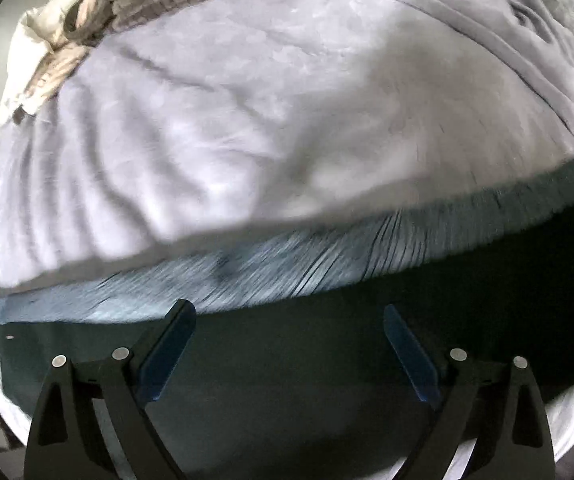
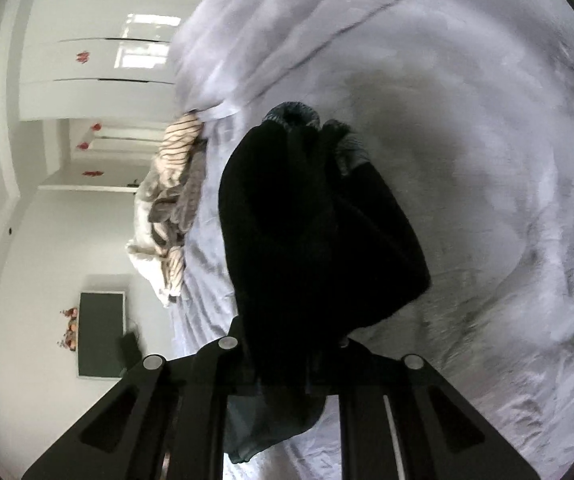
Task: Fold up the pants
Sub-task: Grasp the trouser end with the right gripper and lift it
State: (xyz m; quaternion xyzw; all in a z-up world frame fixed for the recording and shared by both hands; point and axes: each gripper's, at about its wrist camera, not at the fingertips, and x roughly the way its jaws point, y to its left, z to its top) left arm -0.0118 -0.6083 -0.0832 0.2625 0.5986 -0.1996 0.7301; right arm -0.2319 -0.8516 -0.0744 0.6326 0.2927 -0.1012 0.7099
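Pants (image 1: 327, 340), dark with ribbed waistband, lie crosswise on the lavender bedsheet (image 1: 227, 120) beneath the wide-spread left gripper (image 1: 287, 344); right gripper (image 2: 287, 344) pinches their fabric.

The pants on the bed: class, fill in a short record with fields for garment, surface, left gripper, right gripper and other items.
garment: dark pants with ribbed waistband
surface: pale bedsheet
left gripper: open, above the pants, holding nothing
right gripper: shut on the pants fabric
other items: striped clothes heaped beside the pants
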